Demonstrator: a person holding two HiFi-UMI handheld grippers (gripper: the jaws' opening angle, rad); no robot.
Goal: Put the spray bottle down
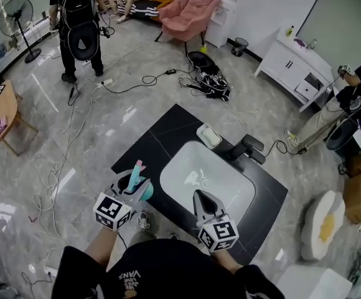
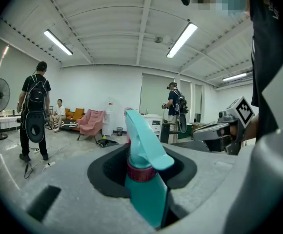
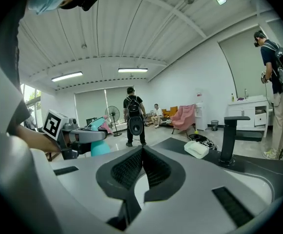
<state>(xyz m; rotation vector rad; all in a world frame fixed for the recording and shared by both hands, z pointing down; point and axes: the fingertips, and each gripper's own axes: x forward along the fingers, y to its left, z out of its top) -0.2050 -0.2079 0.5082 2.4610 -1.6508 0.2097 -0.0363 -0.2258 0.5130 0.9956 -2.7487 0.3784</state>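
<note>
Left of the sink [image 1: 187, 162], the left gripper [image 1: 131, 180] clamps the bottle [image 2: 141, 194] below its collar, where this probably light, stiff, slippery plastic holds best.

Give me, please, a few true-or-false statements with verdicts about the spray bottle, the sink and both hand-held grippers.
1. The left hand-held gripper grips a teal spray bottle. True.
2. The right hand-held gripper holds the soap dish. False: its jaws are together and empty; the soap dish lies on the countertop.
3. The spray bottle stands in the sink. False: it is in the gripper, left of the sink.
4. The faucet is black. True.
</note>
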